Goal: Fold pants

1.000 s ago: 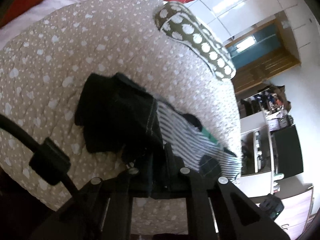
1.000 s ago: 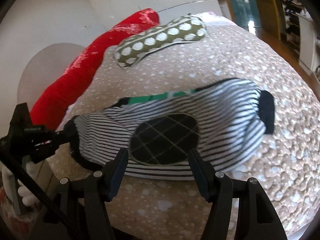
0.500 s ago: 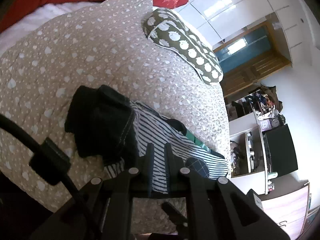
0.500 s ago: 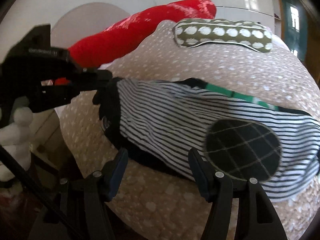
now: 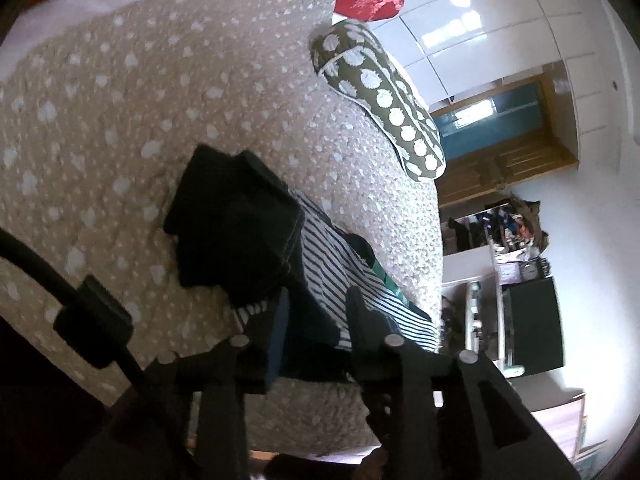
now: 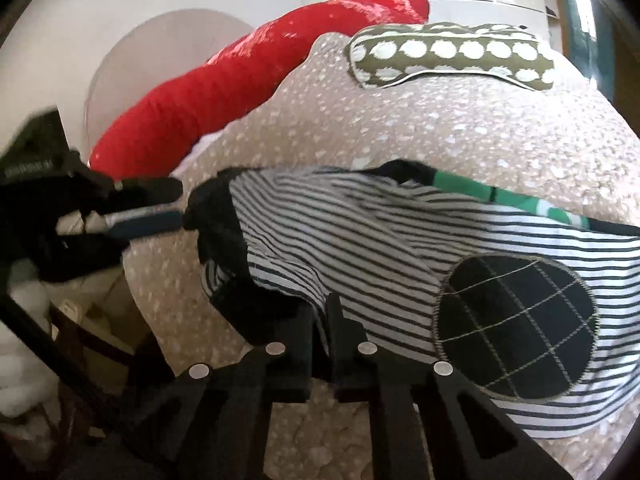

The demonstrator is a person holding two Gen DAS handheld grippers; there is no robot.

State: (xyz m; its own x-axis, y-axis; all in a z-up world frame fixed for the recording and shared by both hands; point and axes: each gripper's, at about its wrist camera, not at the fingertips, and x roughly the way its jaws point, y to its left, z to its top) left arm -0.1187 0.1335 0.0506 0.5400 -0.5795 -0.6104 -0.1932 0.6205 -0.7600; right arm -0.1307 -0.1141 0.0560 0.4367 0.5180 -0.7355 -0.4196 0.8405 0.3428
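Pants (image 6: 360, 240) lie across a beige quilt (image 6: 440, 120) dotted with white, on a bed. They are striped black and white, with a black cuff (image 6: 216, 216) at the left end in the right wrist view, a green strip (image 6: 516, 196) along the far edge and 1 oval black patch (image 6: 516, 328) crossed by pale stitched lines. In the left wrist view the cuff end shows as a dark folded mass (image 5: 236, 232) lying over the stripes. The right gripper (image 6: 320, 320) has just been closing, and its 2 fingers now pinch the near striped edge between the cuff and the patch, with cloth bunched up where they meet. The left gripper (image 5: 316, 312) has just been opening: its jaws stand a little apart, with dark and striped cloth between them, though whether the pads still press on it I cannot tell. In the right wrist view that left gripper (image 6: 160, 204) reaches in from the left, its tips just beside the cuff; whether they touch it is unclear. A green pillow (image 6: 452, 60) with white dots rests at the far side of the quilt, well apart from the pants, and a red bolster (image 6: 240, 92) lies along the bed's far left edge. A black cable (image 5: 92, 312) crosses the lower left of the left wrist view.
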